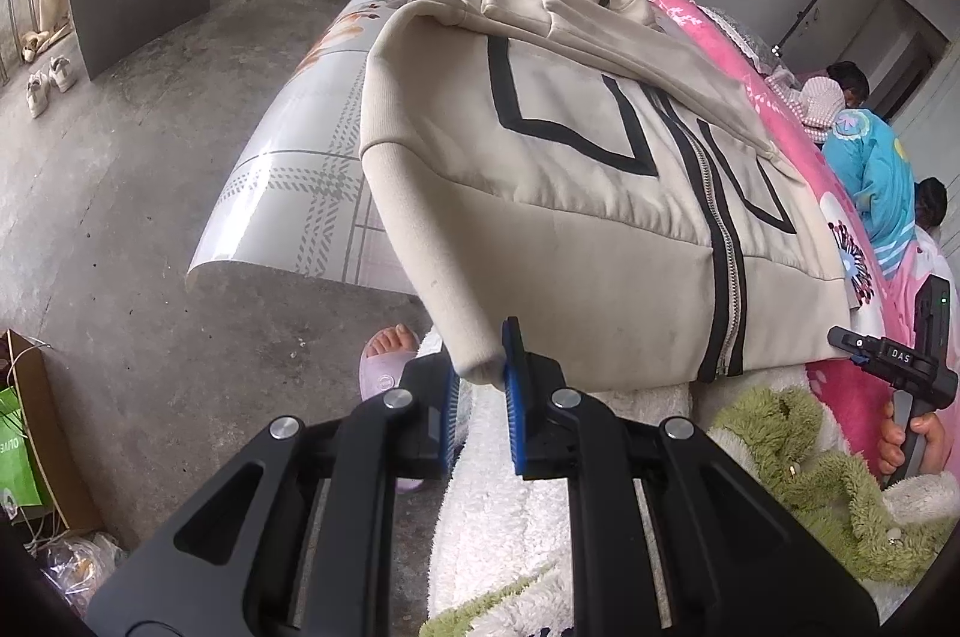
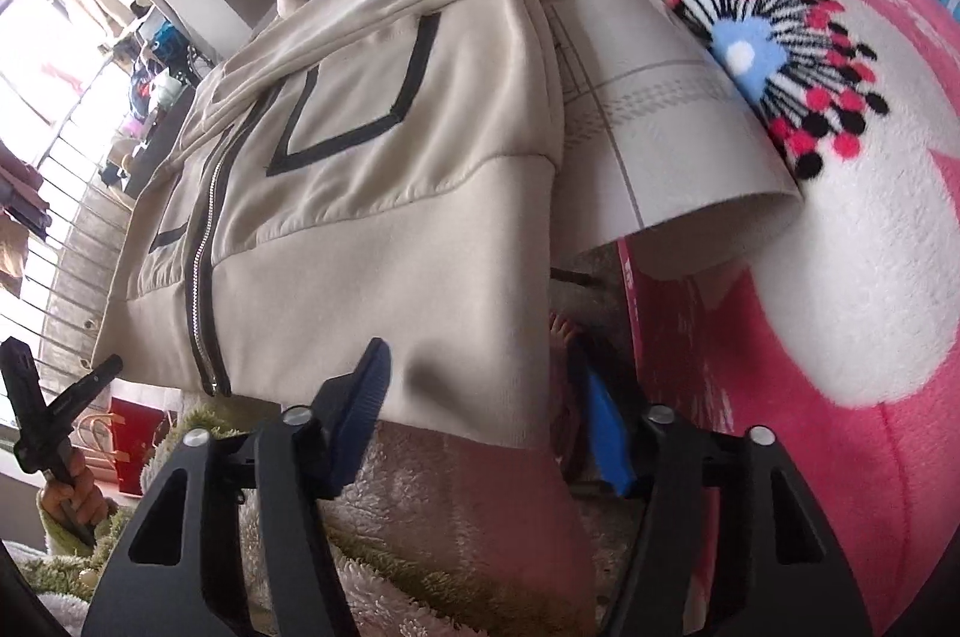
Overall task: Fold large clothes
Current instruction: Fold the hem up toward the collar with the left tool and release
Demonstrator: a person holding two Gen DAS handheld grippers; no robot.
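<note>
A cream zip-up jacket (image 1: 570, 169) with black line trim lies front up on a patterned mat (image 1: 312, 145), sleeves folded across its chest. In the left wrist view my left gripper (image 1: 483, 367) is shut on the jacket's lower left hem corner, which is pinched between the blue pads (image 1: 515, 397) and lifted slightly off the edge. In the right wrist view my right gripper (image 2: 480, 355) straddles the opposite hem corner (image 2: 510, 397). Its fingers (image 2: 360, 397) stand well apart, and the ribbed band lies uncompressed between them.
The mat (image 2: 678, 139) rests on a pink flowered blanket (image 2: 810, 277). A foot in a lilac slipper (image 1: 384, 361) stands on the concrete floor (image 1: 150, 217) below the hem. Two people (image 1: 870, 145) sit at the bed's far end. Fluffy white and green sleeves (image 1: 810, 457) cover the arms.
</note>
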